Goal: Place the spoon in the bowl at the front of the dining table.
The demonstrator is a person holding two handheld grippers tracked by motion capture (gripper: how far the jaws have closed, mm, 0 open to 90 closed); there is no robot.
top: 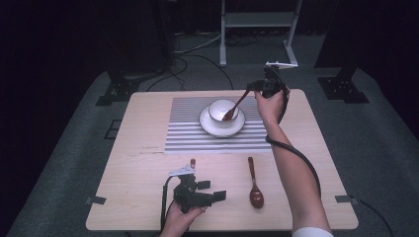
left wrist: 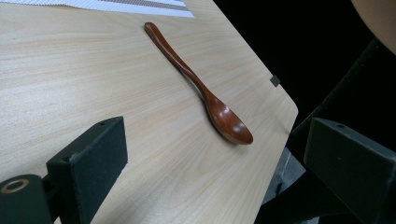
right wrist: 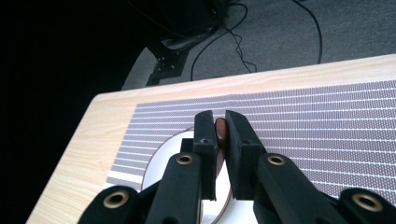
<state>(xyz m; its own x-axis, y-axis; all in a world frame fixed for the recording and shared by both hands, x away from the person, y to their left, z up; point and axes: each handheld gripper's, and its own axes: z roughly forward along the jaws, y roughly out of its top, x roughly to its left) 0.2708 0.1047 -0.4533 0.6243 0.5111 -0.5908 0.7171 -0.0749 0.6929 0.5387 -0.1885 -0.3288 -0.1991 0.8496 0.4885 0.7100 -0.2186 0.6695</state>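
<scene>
A white cup (top: 220, 109) stands on a white saucer (top: 210, 128) on the striped placemat (top: 183, 128). My right gripper (top: 258, 88) is shut on the handle of a brown wooden spoon (top: 235, 106), whose bowl dips into the cup. In the right gripper view the handle end (right wrist: 221, 132) sits pinched between the jaws over the saucer rim (right wrist: 156, 158). A second wooden spoon (top: 254, 182) lies on the bare table near the front. My left gripper (top: 212, 190) rests open beside it, jaws pointing right; in the left gripper view that spoon (left wrist: 201, 86) lies beyond the wide-apart jaws.
The wooden table (top: 123, 163) has its right front corner (left wrist: 287, 100) close to the loose spoon. A black cable (top: 296, 153) trails along the right forearm. A metal stand (top: 257, 22) and floor cables lie behind the table.
</scene>
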